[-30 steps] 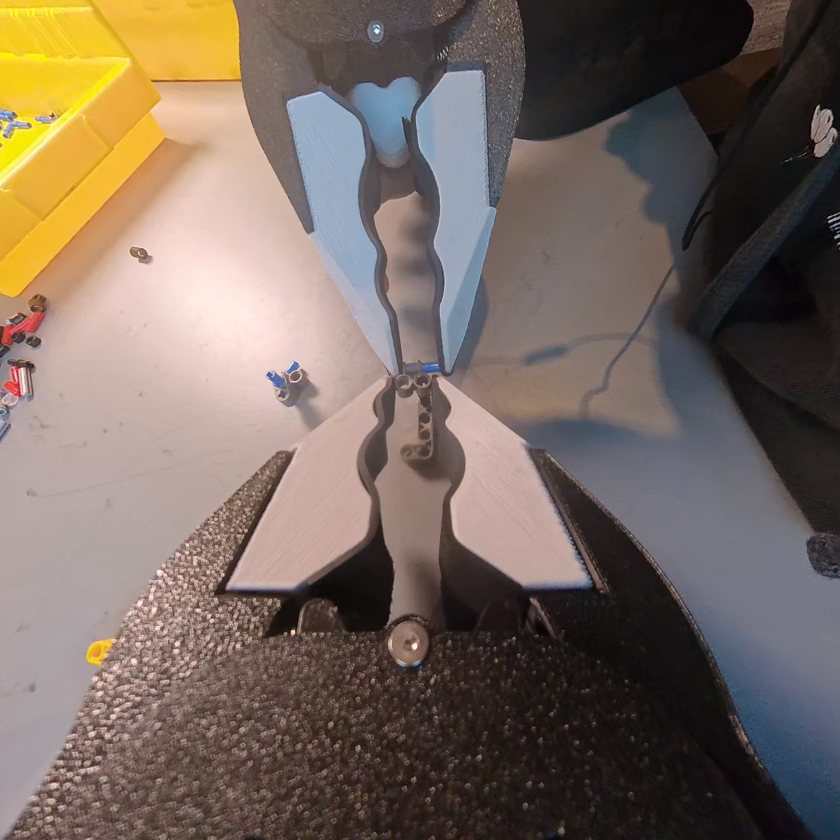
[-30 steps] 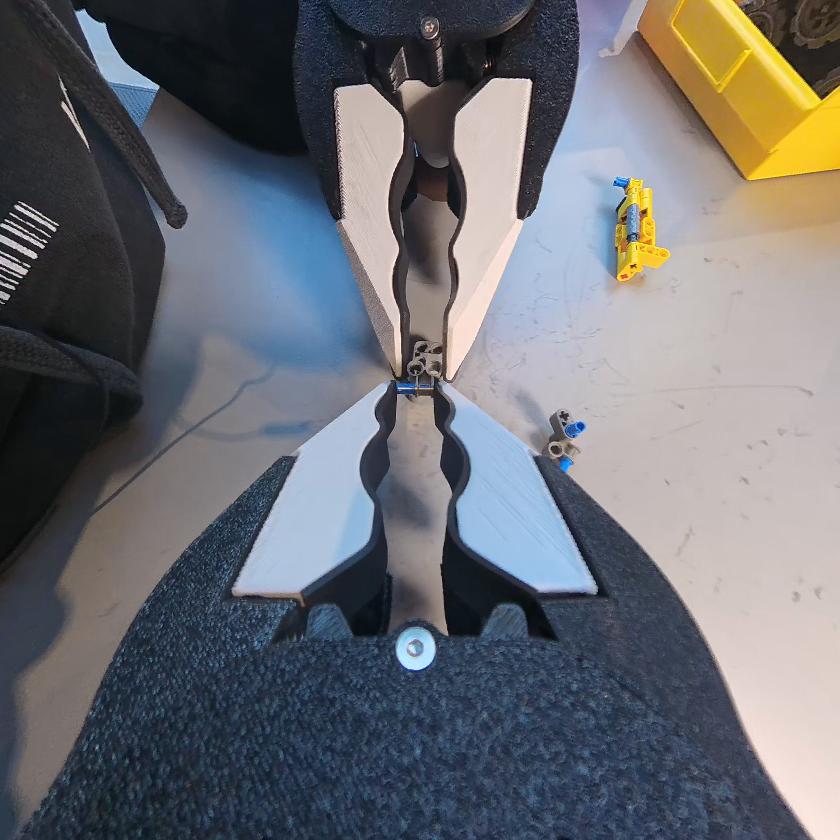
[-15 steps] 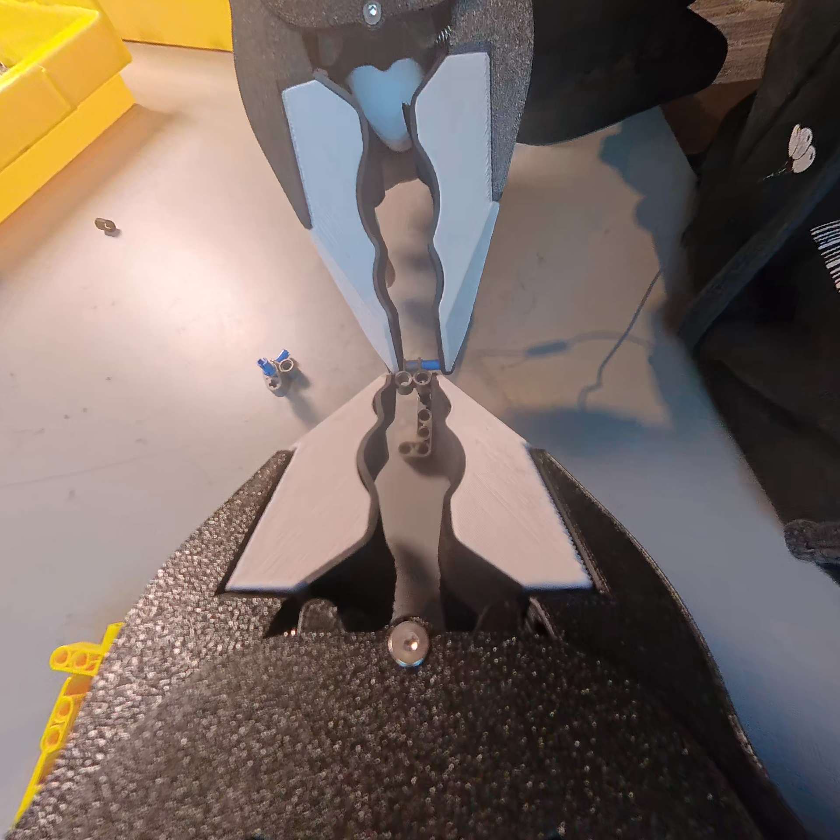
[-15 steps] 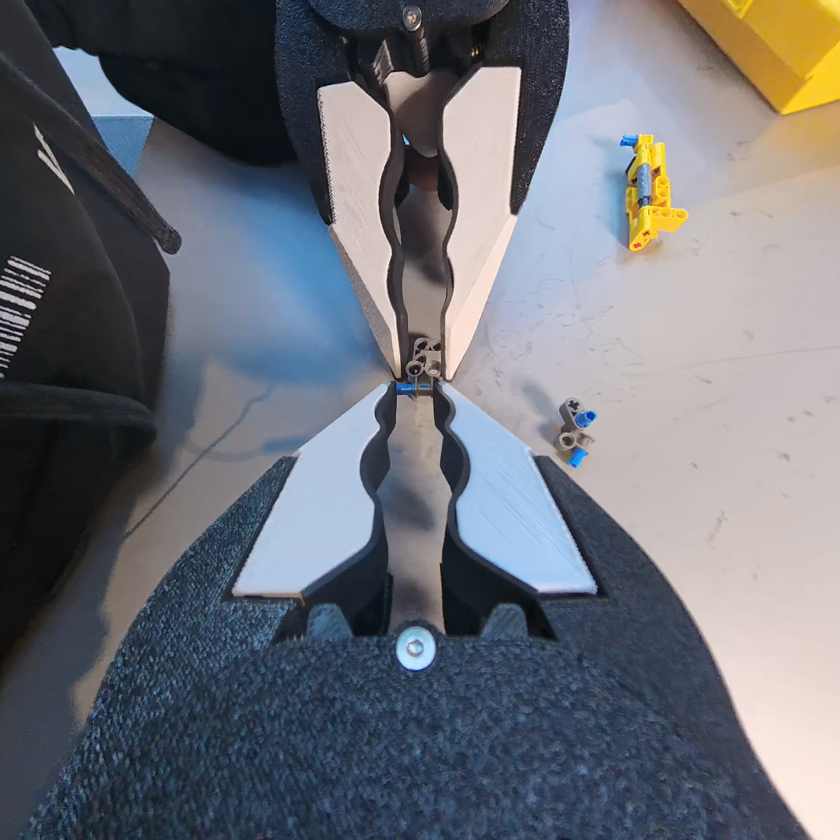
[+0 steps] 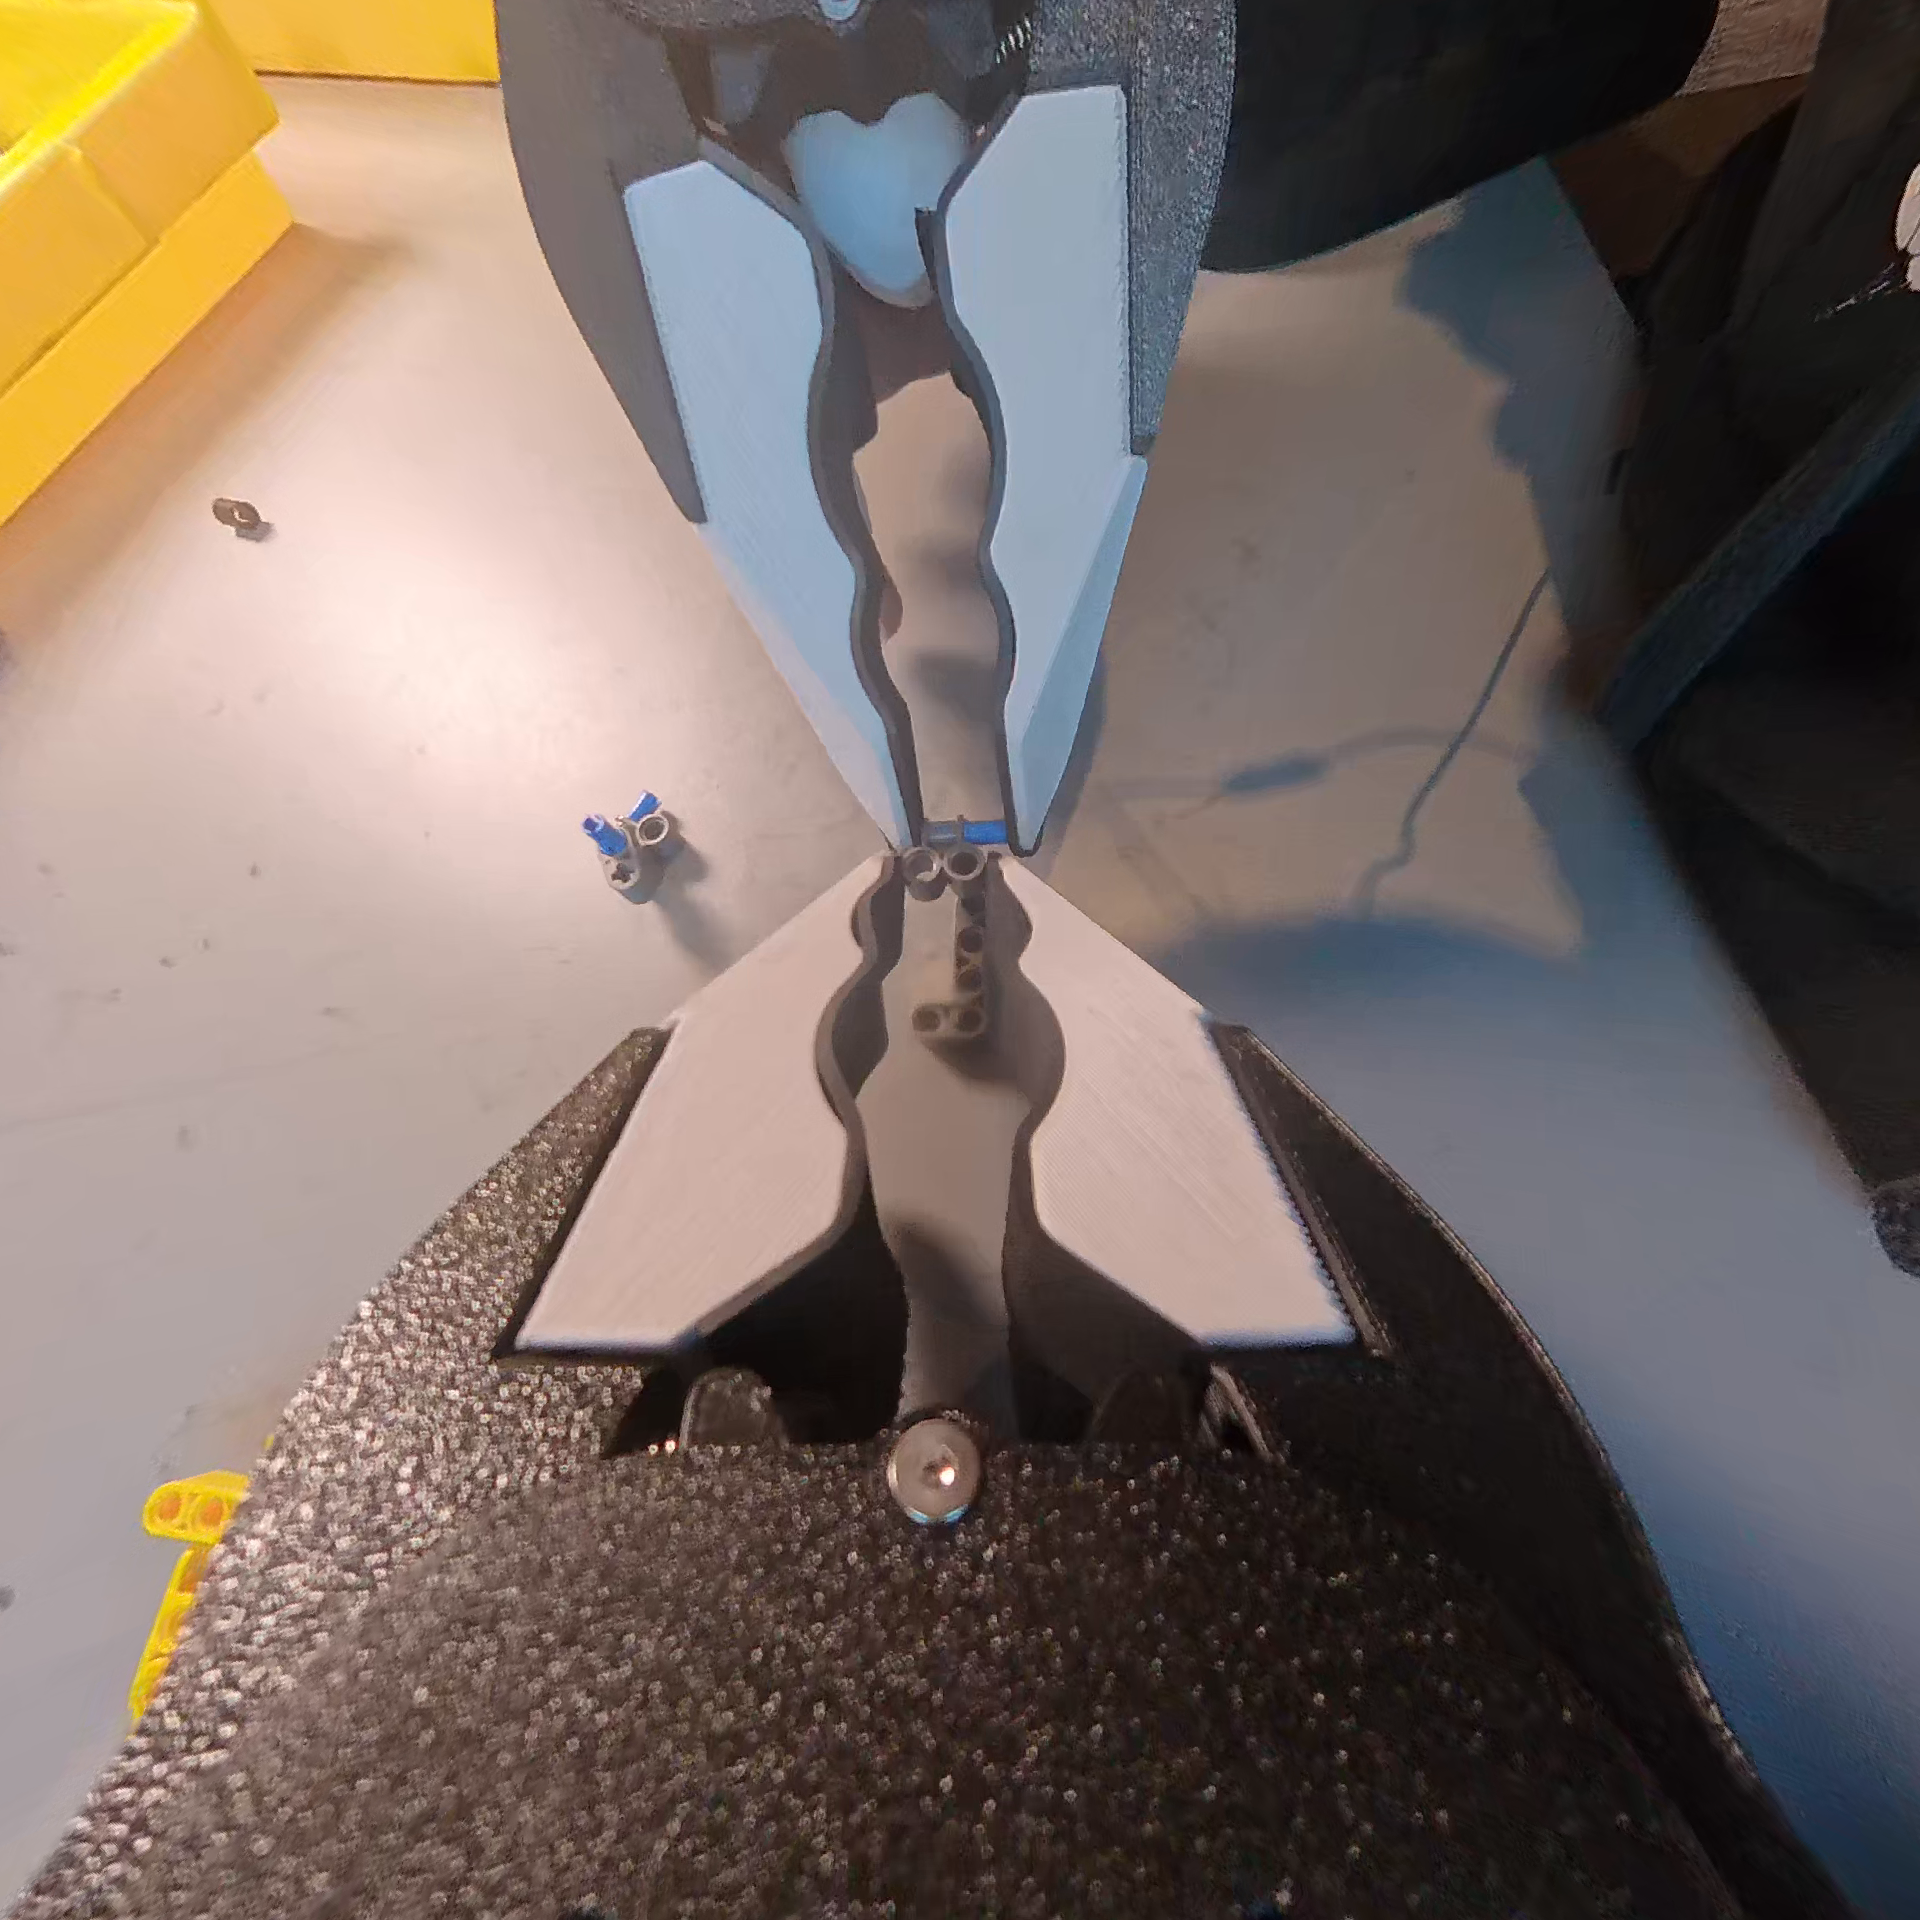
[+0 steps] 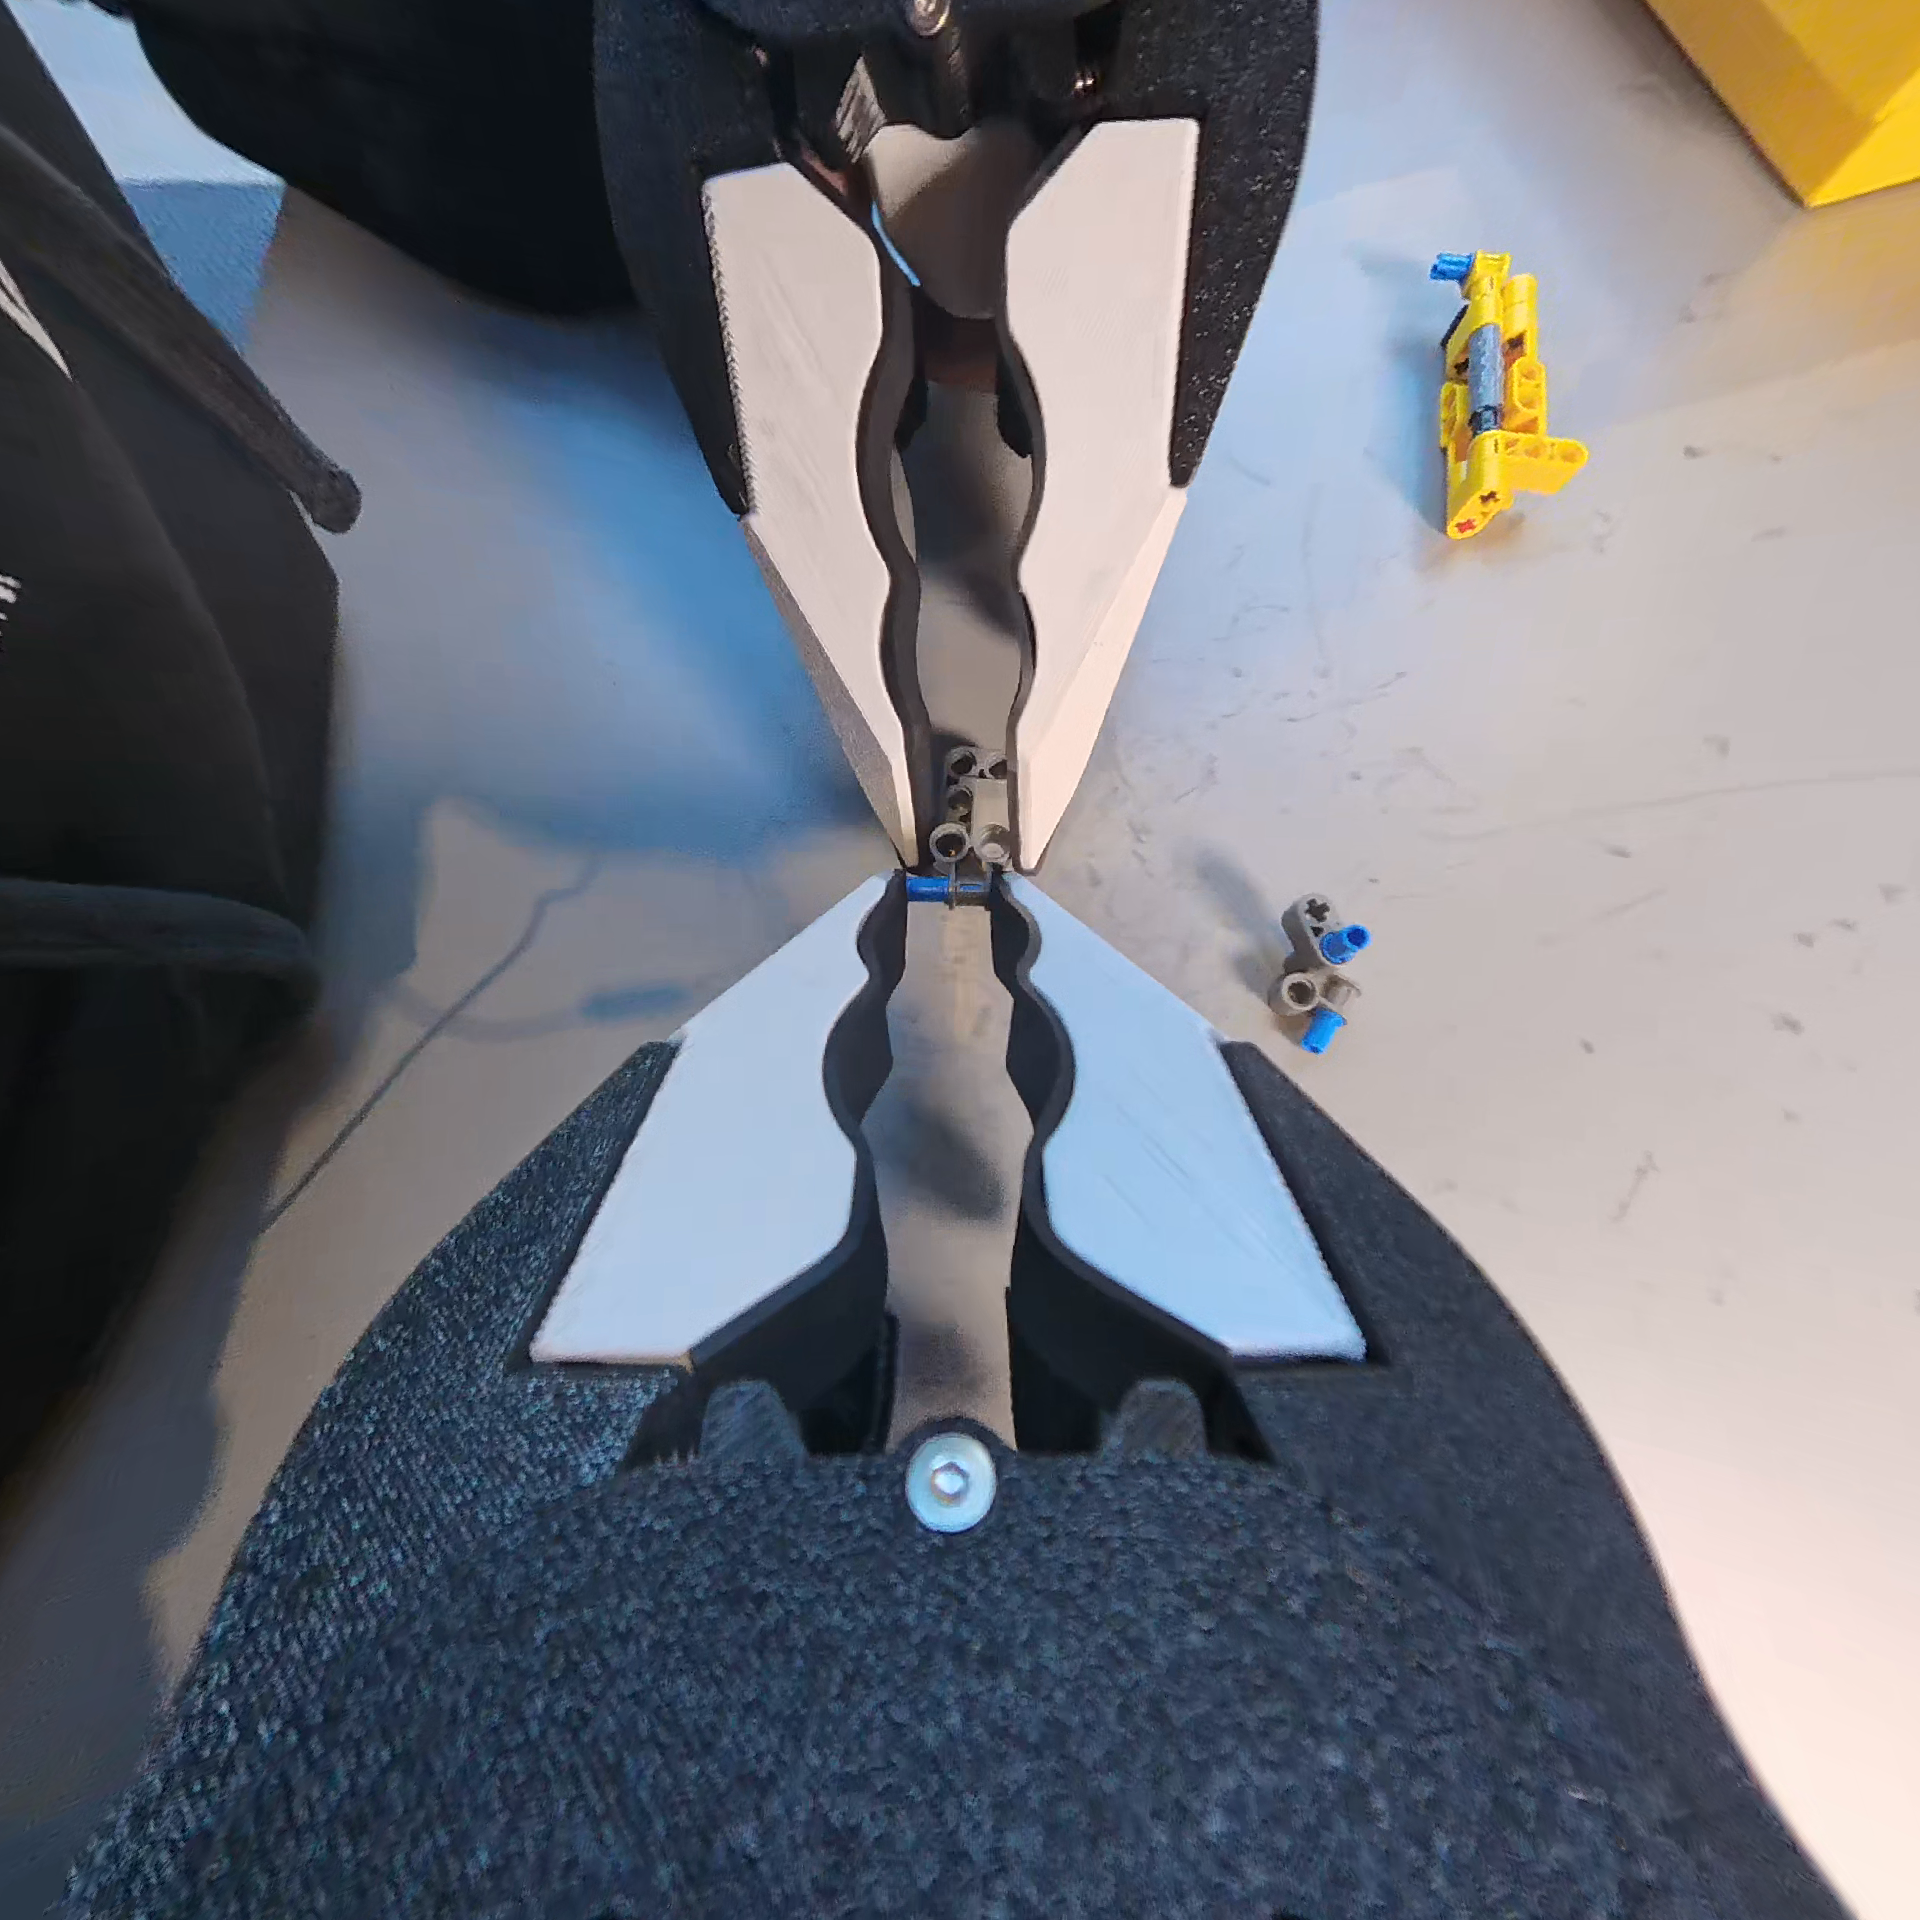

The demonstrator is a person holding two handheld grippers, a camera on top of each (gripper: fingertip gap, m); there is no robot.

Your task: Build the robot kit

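My left gripper [image 5: 948,868] is shut on a dark grey L-shaped beam with holes [image 5: 958,961], held above the grey table [image 5: 364,675]. My right gripper [image 6: 951,891] is shut on a small blue and black pin [image 6: 940,889]. The two grippers face each other tip to tip, with the pin lying crosswise right at the beam's end holes [image 6: 971,821]. In the left wrist view the right gripper [image 5: 961,829] comes in from the top with the pin [image 5: 961,830]. In the right wrist view the left gripper [image 6: 966,854] comes in from the top.
A grey connector with blue pins [image 5: 629,842] [image 6: 1314,966] lies on the table nearby. A yellow assembly [image 6: 1496,395] lies farther off. A yellow bin [image 5: 104,260] [image 6: 1808,94] stands at the edge. Dark clothing [image 6: 125,727] and a thin cable [image 5: 1455,769] are on the other side. Left tips and right tips are each some 15 cm from the yellow assembly [image 6: 1496,395].
Both grippers have moved together across the table away from the yellow bin, staying tip to tip. Their holds are unchanged. A yellow piece has come into the left view's lower corner.
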